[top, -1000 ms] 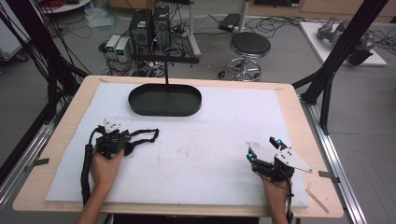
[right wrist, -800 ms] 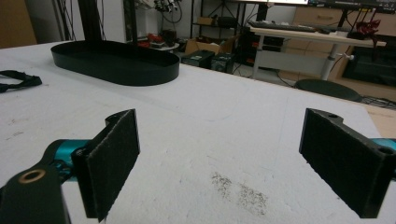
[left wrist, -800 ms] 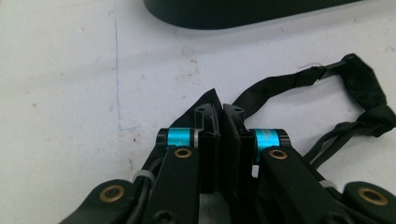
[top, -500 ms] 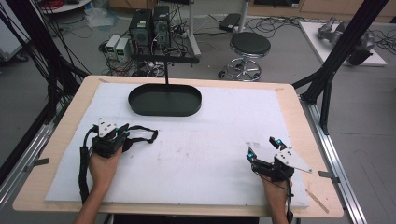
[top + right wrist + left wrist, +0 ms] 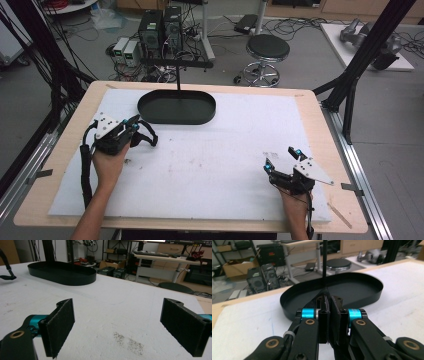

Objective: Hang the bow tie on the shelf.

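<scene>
Near black tray (image 5: pixel 177 107), raised left gripper (image 5: pixel 134 124)

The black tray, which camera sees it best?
The high view: it looks down on the whole black tray, oval and with nothing in it. The left gripper view shows the tray close, partly behind the shut left gripper. The right gripper view shows it low, from the side, far off.

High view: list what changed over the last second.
The left gripper shifted toward the black tray, jaws shut on nothing. The right gripper stayed put with jaws open; the tray and white mat did not move.
</scene>
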Action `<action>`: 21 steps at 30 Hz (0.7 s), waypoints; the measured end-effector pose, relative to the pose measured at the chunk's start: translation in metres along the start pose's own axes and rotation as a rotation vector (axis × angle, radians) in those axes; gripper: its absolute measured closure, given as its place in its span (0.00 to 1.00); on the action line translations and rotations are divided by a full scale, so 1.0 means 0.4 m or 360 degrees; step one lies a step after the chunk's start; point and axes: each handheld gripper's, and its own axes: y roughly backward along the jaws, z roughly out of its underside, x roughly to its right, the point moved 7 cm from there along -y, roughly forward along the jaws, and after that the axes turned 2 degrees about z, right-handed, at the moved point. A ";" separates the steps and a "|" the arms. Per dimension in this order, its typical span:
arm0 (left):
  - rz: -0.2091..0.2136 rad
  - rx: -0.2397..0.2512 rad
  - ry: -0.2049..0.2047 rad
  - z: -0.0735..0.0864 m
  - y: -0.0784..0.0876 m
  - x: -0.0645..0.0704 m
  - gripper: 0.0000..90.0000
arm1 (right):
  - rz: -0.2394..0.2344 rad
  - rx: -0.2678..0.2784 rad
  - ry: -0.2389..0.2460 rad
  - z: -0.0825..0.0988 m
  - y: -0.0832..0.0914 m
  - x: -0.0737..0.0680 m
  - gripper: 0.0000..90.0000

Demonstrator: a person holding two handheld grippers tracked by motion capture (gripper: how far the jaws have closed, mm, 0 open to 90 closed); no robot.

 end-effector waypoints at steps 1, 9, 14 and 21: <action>0.0011 0.0002 -0.0007 -0.007 -0.003 -0.002 0.94 | 0.0001 -0.0002 0.0002 0.000 0.000 0.000 0.13; 0.0119 0.0086 -0.0051 -0.089 -0.028 -0.016 0.94 | -0.0004 -0.0003 0.0003 0.000 -0.001 -0.001 0.13; 0.0182 0.0121 -0.0090 -0.125 -0.041 -0.022 0.94 | 0.0001 -0.0006 0.0013 0.000 -0.002 -0.002 0.13; 0.0239 0.0148 -0.0143 -0.186 -0.065 -0.051 0.94 | -0.0002 -0.0010 0.0019 0.001 -0.002 -0.003 0.13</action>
